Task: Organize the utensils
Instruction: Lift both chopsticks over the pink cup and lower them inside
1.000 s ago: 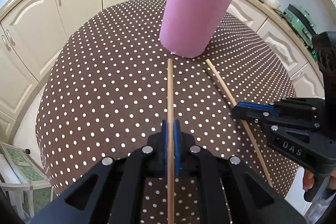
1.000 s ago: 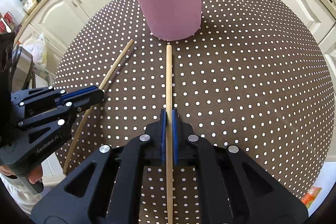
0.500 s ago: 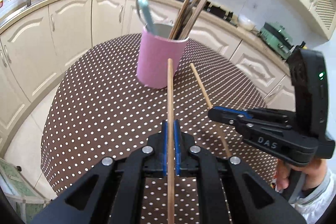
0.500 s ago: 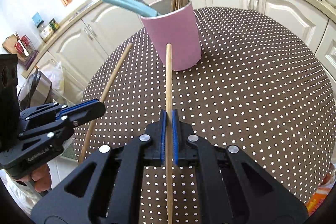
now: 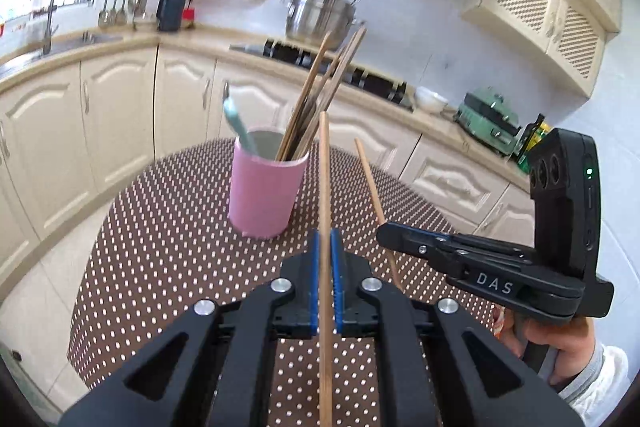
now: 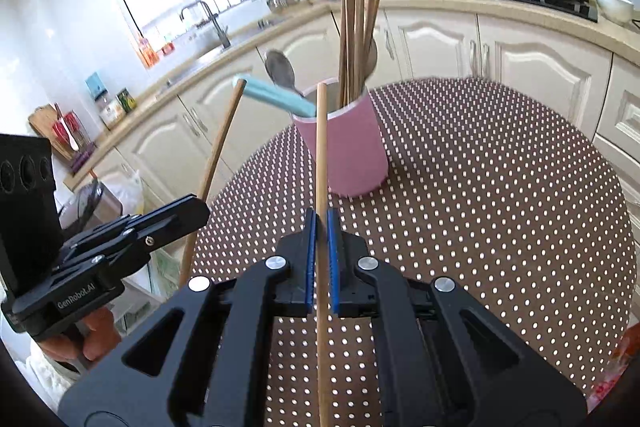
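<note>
Left wrist view: the left gripper (image 5: 325,279) has its fingers clamped on a chopstick (image 5: 325,187) raised above the tabletop (image 5: 168,247), short of the pink cup (image 5: 266,195). The right gripper (image 5: 390,231) beside it apparently pinches a second chopstick (image 5: 370,183).

Right wrist view: this confirms that grip, fingers closed on the stick (image 6: 321,147). The upright sticks already crowding the cup (image 6: 352,155) could deflect an incoming tip.

a brown polka-dot table (image 5: 168,251) bears only a pink cup (image 5: 264,195).
</note>
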The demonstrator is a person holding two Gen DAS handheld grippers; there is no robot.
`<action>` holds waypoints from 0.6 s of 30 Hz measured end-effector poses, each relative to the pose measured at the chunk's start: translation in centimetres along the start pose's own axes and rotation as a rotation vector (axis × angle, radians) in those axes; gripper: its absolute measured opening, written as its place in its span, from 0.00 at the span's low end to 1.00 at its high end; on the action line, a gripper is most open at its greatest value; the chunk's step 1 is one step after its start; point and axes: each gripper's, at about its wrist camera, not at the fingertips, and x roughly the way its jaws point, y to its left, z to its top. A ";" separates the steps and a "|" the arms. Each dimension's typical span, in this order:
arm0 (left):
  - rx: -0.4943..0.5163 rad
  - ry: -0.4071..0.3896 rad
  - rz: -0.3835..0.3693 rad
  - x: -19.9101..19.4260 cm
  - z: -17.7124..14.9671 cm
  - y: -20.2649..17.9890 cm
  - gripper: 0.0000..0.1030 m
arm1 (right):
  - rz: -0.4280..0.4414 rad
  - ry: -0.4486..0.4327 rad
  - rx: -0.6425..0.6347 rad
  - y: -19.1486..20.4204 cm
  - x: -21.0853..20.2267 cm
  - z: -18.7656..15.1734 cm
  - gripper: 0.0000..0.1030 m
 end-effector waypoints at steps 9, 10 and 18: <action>0.037 -0.097 0.005 -0.7 1.1 -1.2 0.05 | 0.021 -0.104 0.005 0.8 -1.4 1.0 0.06; 0.039 -0.096 0.003 -0.6 1.1 -1.3 0.05 | 0.023 -0.116 0.007 0.8 -1.5 1.1 0.06; 0.025 -0.132 -0.024 -0.2 2.1 -1.0 0.05 | 0.051 -0.174 0.010 0.9 -1.7 2.2 0.06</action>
